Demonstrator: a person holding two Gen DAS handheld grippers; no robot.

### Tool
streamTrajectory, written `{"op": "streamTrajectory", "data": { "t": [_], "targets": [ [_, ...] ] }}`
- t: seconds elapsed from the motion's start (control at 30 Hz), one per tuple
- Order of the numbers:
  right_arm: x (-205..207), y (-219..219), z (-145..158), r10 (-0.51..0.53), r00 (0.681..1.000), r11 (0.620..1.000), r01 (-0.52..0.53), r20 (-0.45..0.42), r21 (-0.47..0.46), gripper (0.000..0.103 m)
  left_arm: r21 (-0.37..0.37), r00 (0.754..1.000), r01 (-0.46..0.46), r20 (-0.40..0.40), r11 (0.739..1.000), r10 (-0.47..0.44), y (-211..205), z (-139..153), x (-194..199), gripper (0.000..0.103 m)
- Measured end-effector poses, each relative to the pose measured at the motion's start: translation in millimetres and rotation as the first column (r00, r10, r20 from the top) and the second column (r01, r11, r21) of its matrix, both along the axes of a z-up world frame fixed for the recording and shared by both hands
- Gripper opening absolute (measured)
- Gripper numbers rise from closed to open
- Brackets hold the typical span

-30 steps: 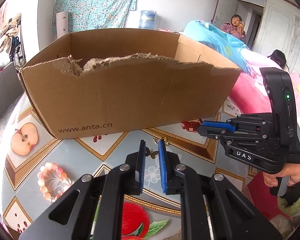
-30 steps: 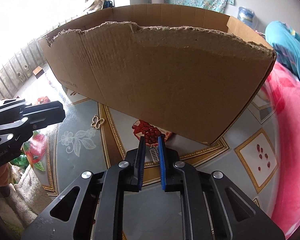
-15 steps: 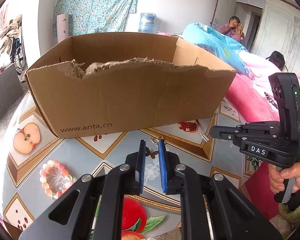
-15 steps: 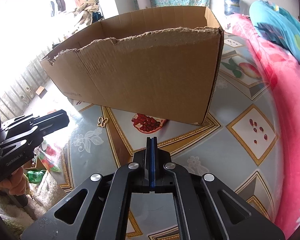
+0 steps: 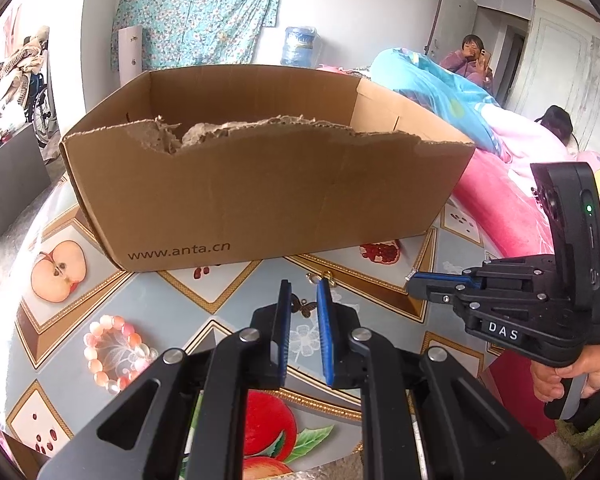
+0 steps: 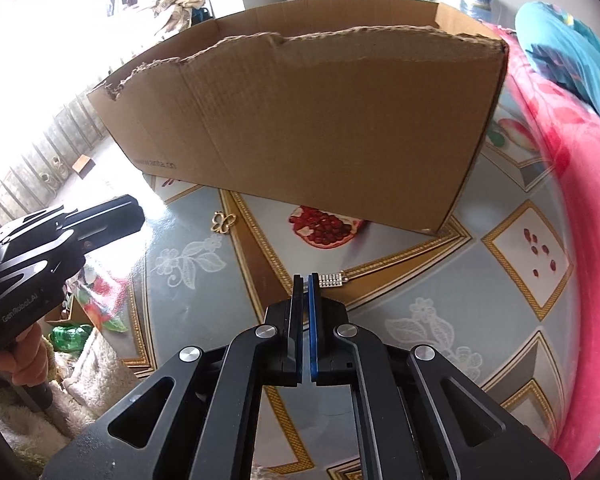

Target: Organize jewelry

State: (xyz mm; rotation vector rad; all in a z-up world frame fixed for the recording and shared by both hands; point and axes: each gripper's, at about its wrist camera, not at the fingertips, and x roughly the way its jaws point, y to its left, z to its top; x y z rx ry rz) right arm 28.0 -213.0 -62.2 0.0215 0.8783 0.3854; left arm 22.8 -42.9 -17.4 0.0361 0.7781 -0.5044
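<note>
Your right tongs are clenched on a small silver charm above the tabletop. Left tongs stand slightly parted, empty. The cardboard box is open (contents hidden).

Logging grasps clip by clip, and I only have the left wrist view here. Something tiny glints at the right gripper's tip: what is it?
Observer: The right wrist view shows the right gripper holding a short silver bar studded with rows of small clear stones. The bar sticks out sideways from the tip.
Operator: Are the jaws fully closed on it?
Observer: Nearly. The blue pads stand almost together with only a sliver between them, pinching one end of the bar.
Operator: Is it over the box?
Observer: No. From that view the cardboard box stands ahead, with the bar short of its near wall.
</note>
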Motion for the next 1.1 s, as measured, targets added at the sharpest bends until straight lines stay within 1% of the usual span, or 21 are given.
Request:
{"op": "streamTrajectory", "data": {
  "t": [0.07,0.1,0.13,0.2,0.23,0.33,0.47,0.67,0.7,0.73,1.0,1.03,1.1],
  "targets": [
    [-1,1,3,0.01,1.0,1.0,-0.009,0.015,-0.011,0.005,-0.001,1.0,0.0,-0.004,1.0,0.0,1,-1,0,0.012],
    [-2,0,5,0.01,1.0,1.0,-0.009,0.025,-0.021,0.011,-0.002,1.0,0.001,-0.004,1.0,-0.001,1,-1,0,0.012],
    [-3,-1,7,0.005,0.999,1.0,-0.004,0.037,-0.031,0.019,-0.002,1.0,0.002,-0.004,1.0,-0.002,1,-1,0,0.012],
    [-3,-5,10,-0.009,0.999,0.999,0.011,0.054,-0.044,0.027,-0.002,1.0,0.001,-0.005,1.0,-0.001,1,-2,1,0.012],
    [-3,-6,11,-0.015,0.998,0.999,0.018,0.057,-0.046,0.029,-0.003,1.0,0.0,-0.006,1.0,0.0,1,-2,1,0.012],
    [-1,-6,10,-0.023,0.998,0.998,0.026,0.057,-0.054,0.03,-0.007,1.0,-0.004,-0.011,1.0,0.004,2,-3,2,0.012],
    [5,1,3,-0.007,0.998,0.994,0.013,0.06,-0.108,0.03,-0.008,1.0,-0.003,-0.014,1.0,0.003,2,-4,4,0.012],
    [10,-3,3,0.02,0.999,0.993,-0.015,0.047,-0.116,0.023,-0.007,1.0,-0.004,-0.015,1.0,0.004,1,-4,5,0.012],
    [11,-5,3,0.025,0.999,0.993,-0.019,0.045,-0.114,0.02,-0.007,1.0,-0.004,-0.015,1.0,0.003,1,-4,5,0.012],
    [11,-6,3,0.03,0.999,0.994,-0.025,0.041,-0.108,0.014,-0.007,1.0,-0.004,-0.015,1.0,0.003,2,-4,5,0.012],
    [11,-12,4,0.035,0.998,0.996,-0.031,0.044,-0.079,0.012,-0.007,1.0,-0.007,-0.007,1.0,0.006,2,-4,6,0.012],
    [9,-13,4,0.033,0.998,0.997,-0.03,0.046,-0.072,0.0,-0.007,1.0,-0.007,-0.007,1.0,0.007,2,-3,6,0.012],
    [9,-21,3,0.027,0.999,0.998,-0.025,0.04,-0.057,0.0,-0.006,1.0,-0.008,-0.005,1.0,0.008,3,-3,5,0.012]
  ]
}}
